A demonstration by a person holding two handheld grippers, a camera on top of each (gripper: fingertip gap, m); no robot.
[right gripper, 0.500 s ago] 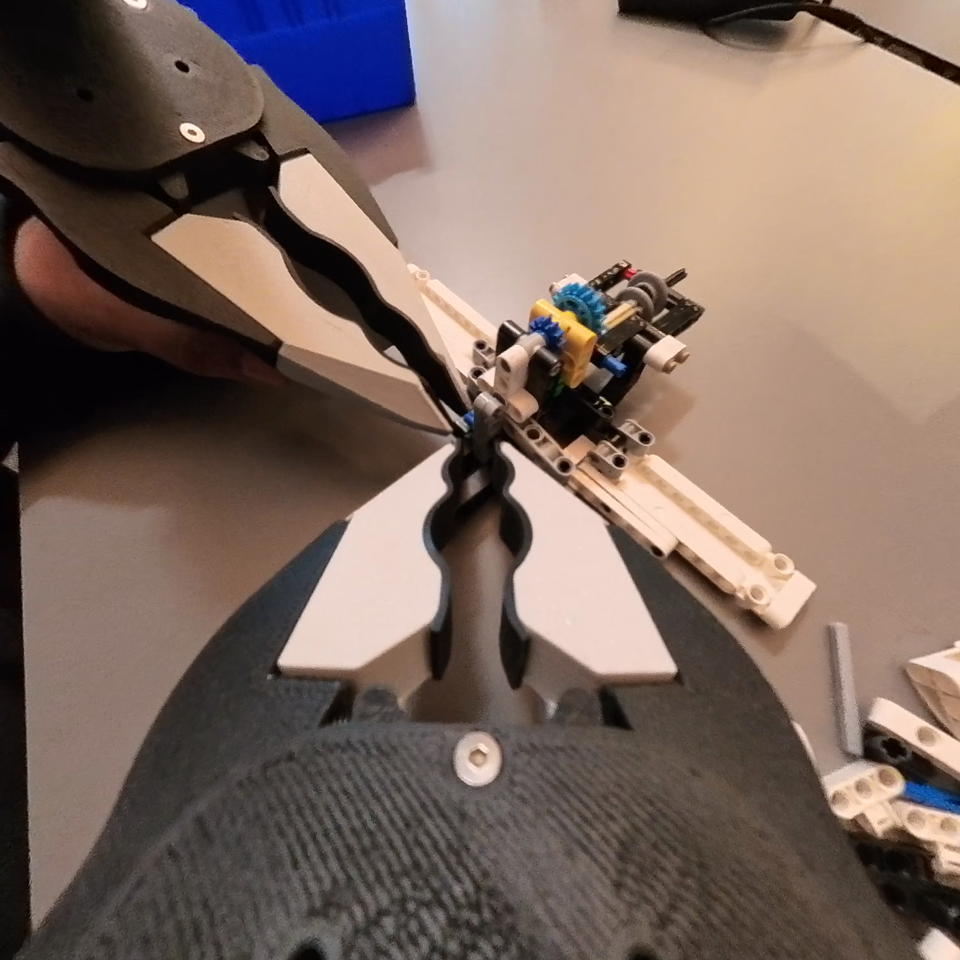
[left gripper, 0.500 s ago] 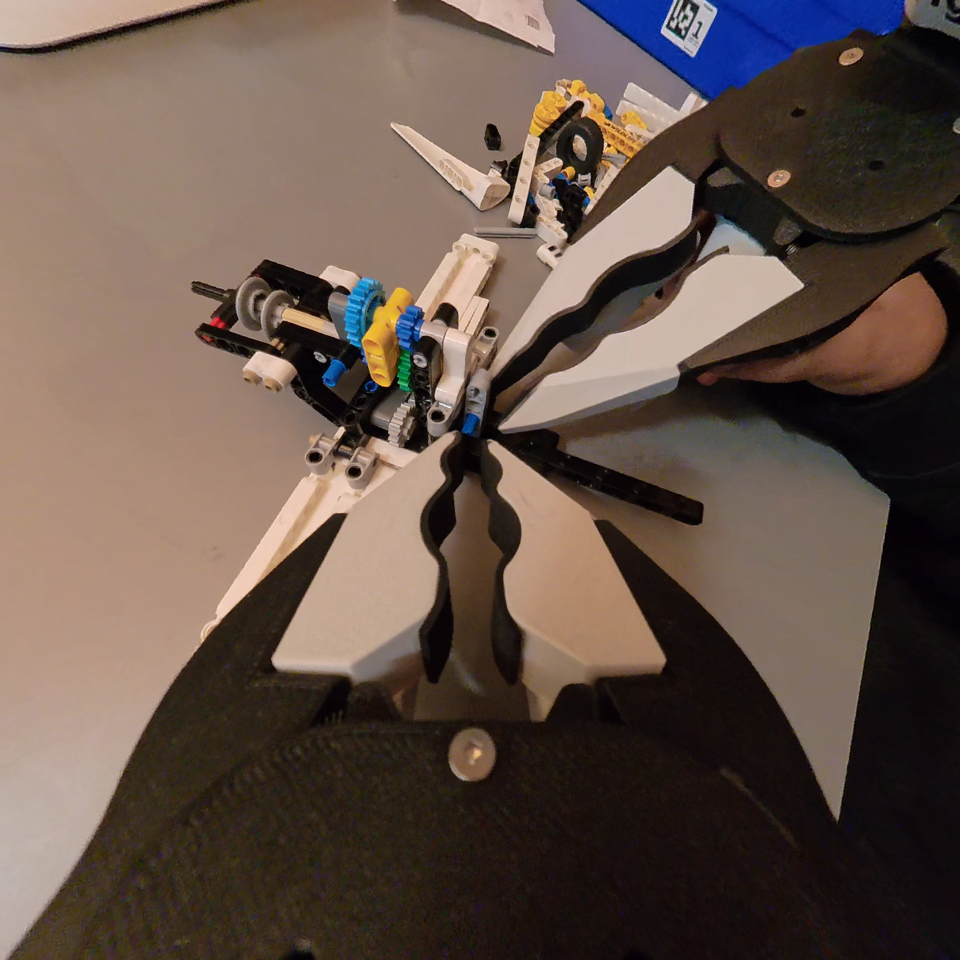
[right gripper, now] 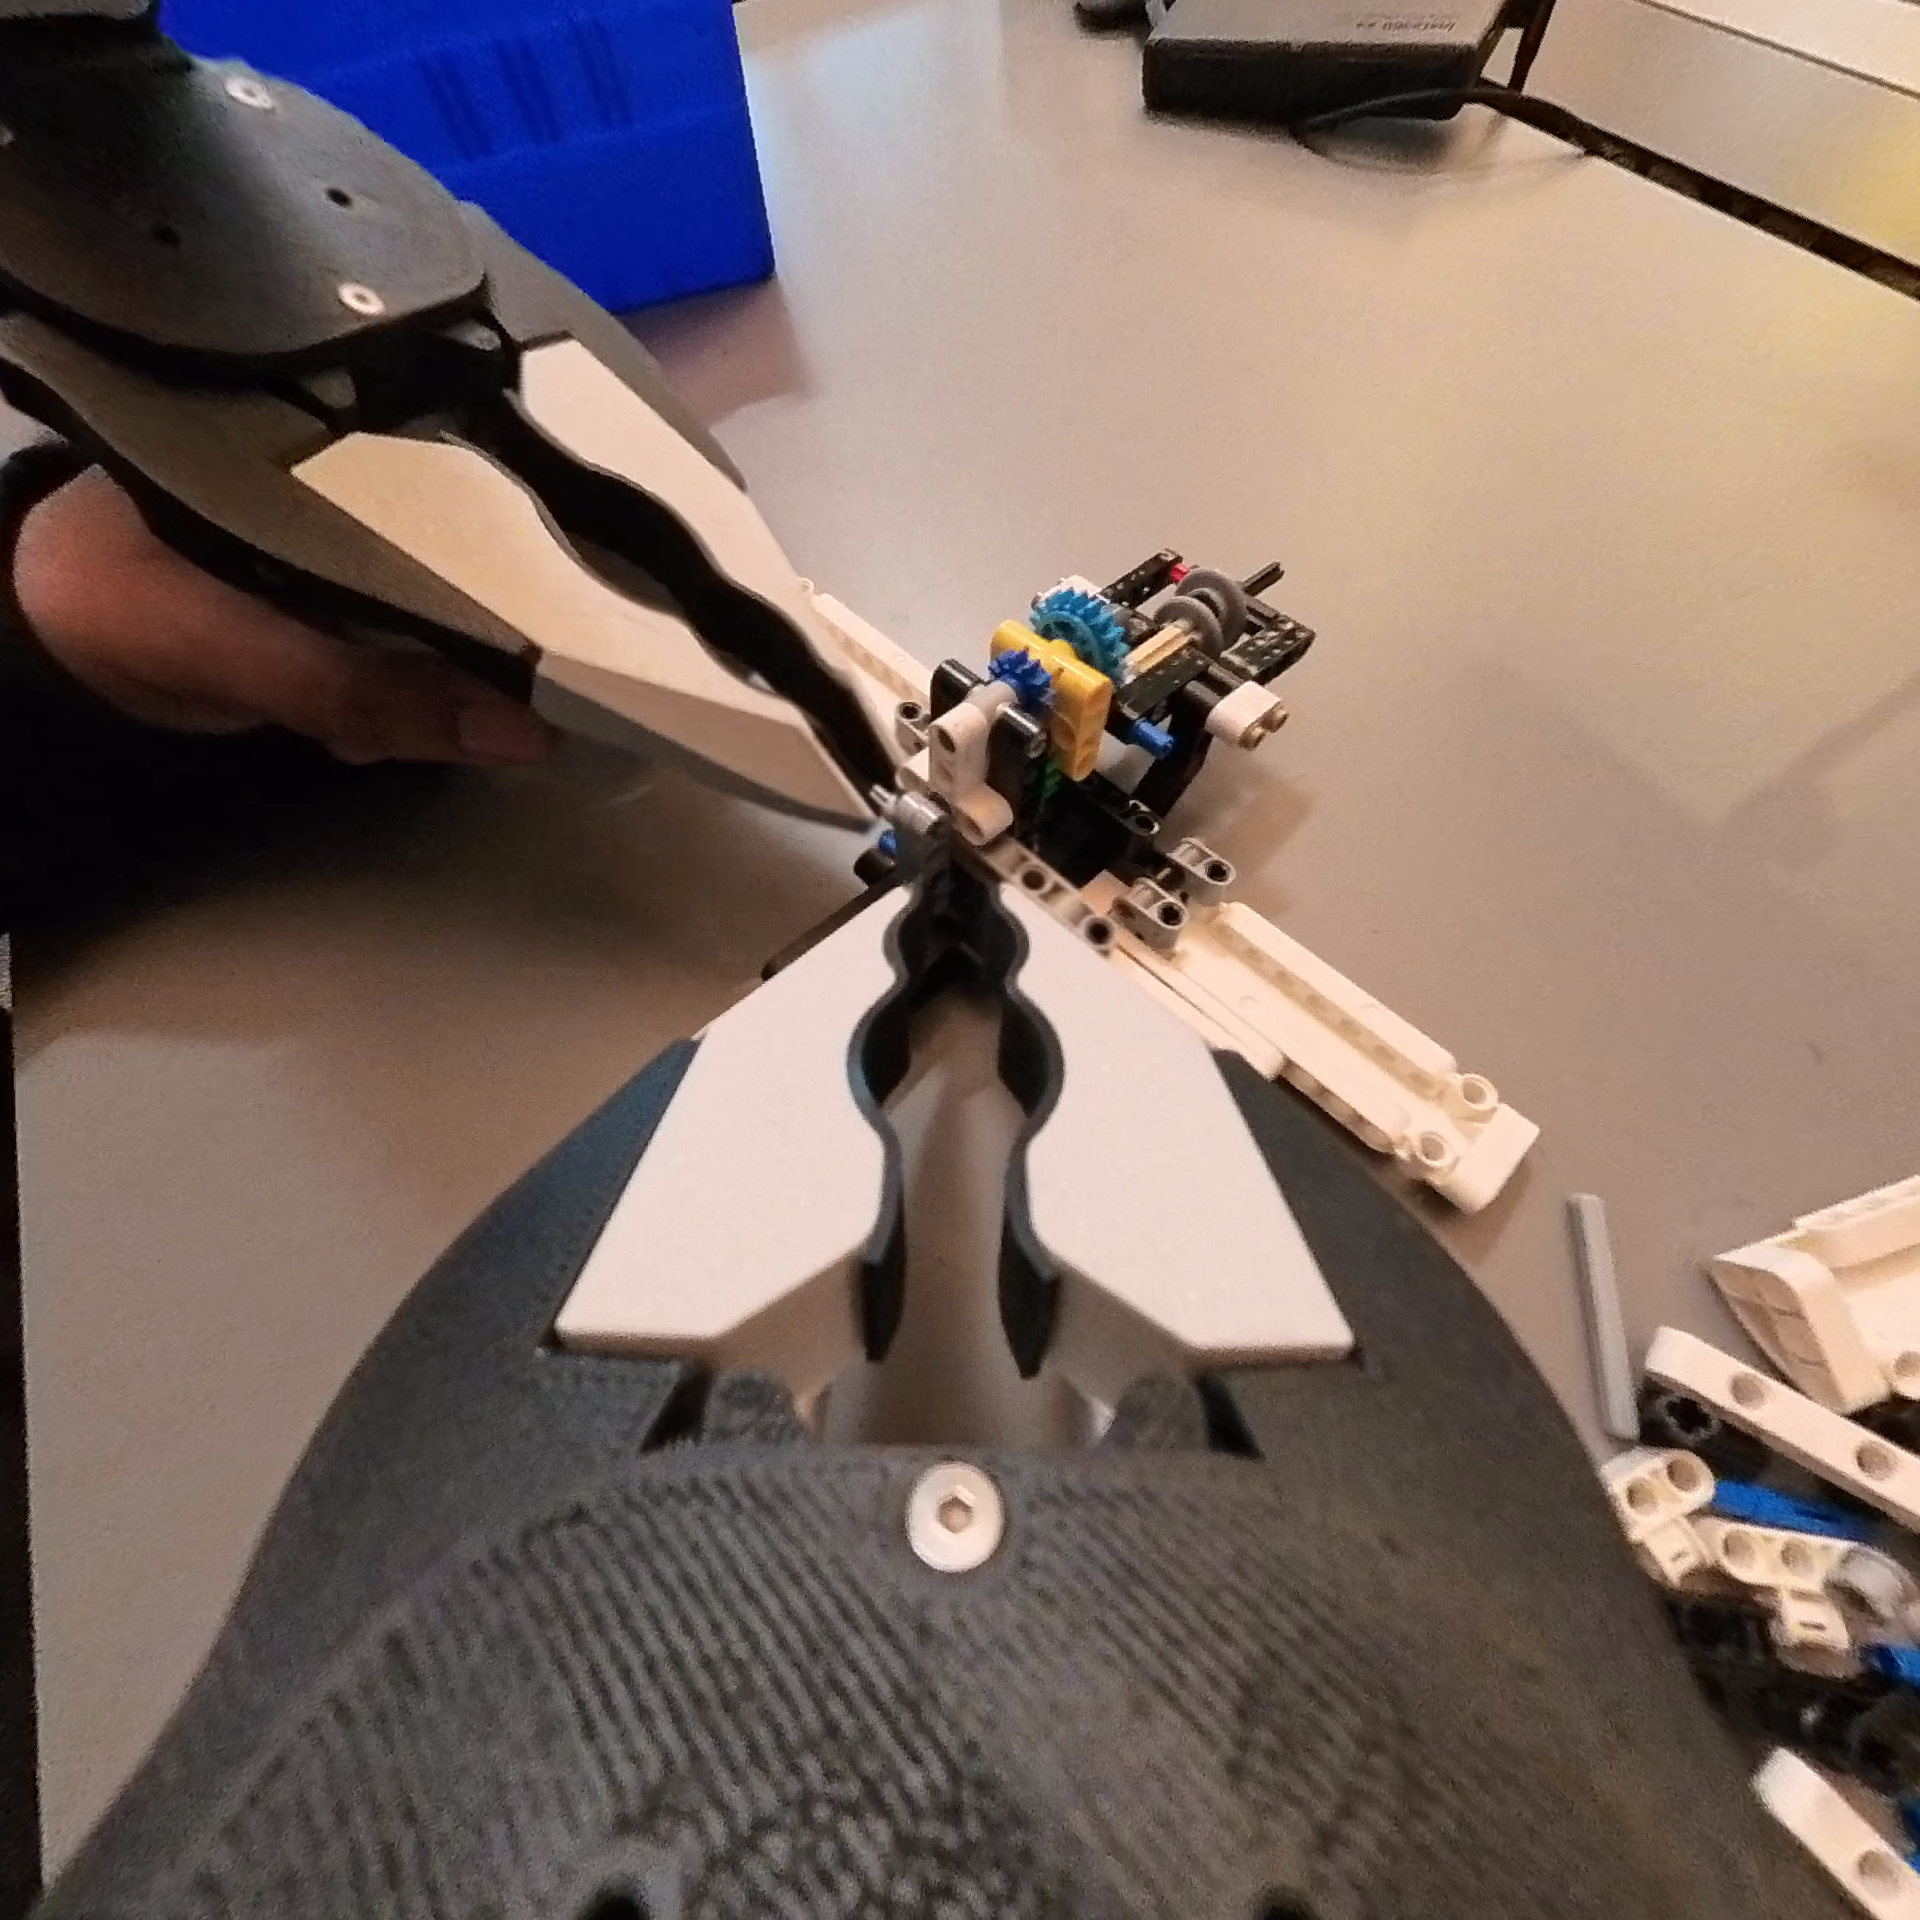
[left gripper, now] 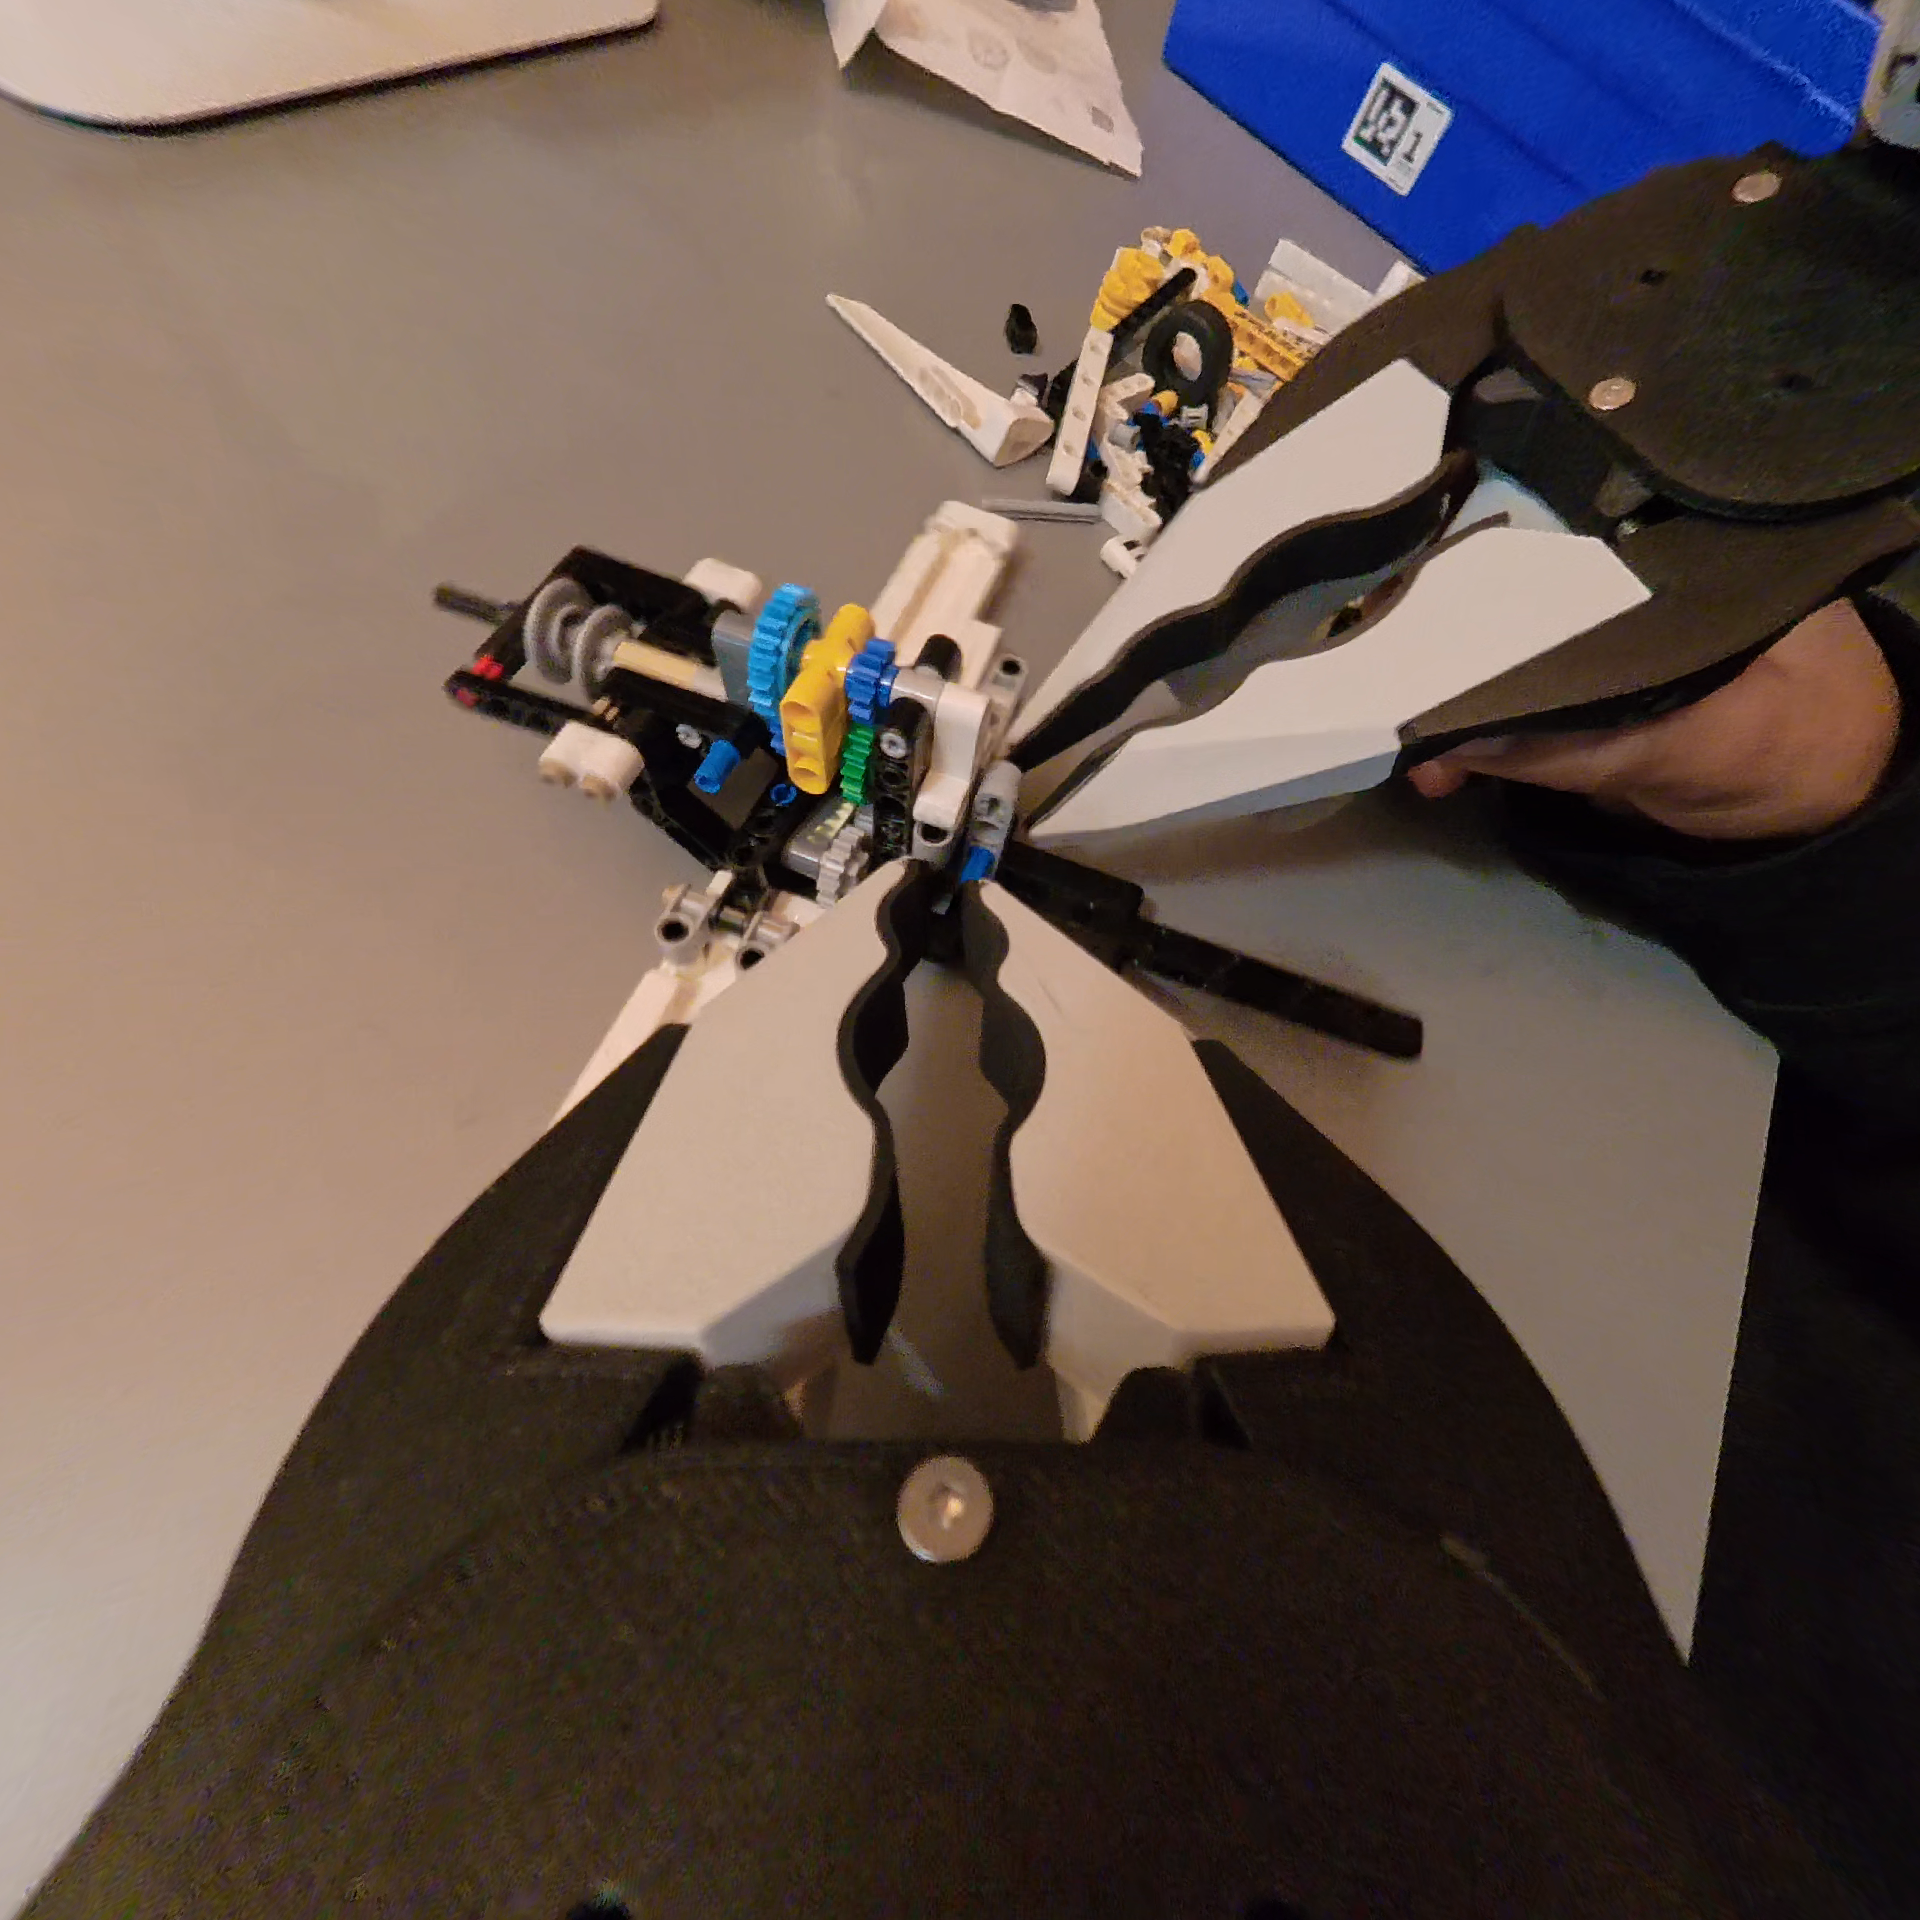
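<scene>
A partly built brick model [left gripper: 810,727] is seen lying on the grey surface [left gripper: 312,416], directly ahead of both sets of fingertips. Blue, green and grey gears, a yellow block and black framing are already joined on long white beams.

The model's near end is pinched from two sides. The left hand-held gripper [left gripper: 940,904] is nearly closed beside a small grey connector [left gripper: 995,805] carrying a blue pin, though the exact piece between its pads cannot be made out. The right hand-held gripper [right gripper: 951,894] is closed on a black part just below that connector. A black beam [left gripper: 1247,971] is seen jutting out to the right of the left hand-held gripper.

Many pieces are left unattached: a loose heap [left gripper: 1164,384] is seen beyond the model, before a blue bin [left gripper: 1558,114].
</scene>
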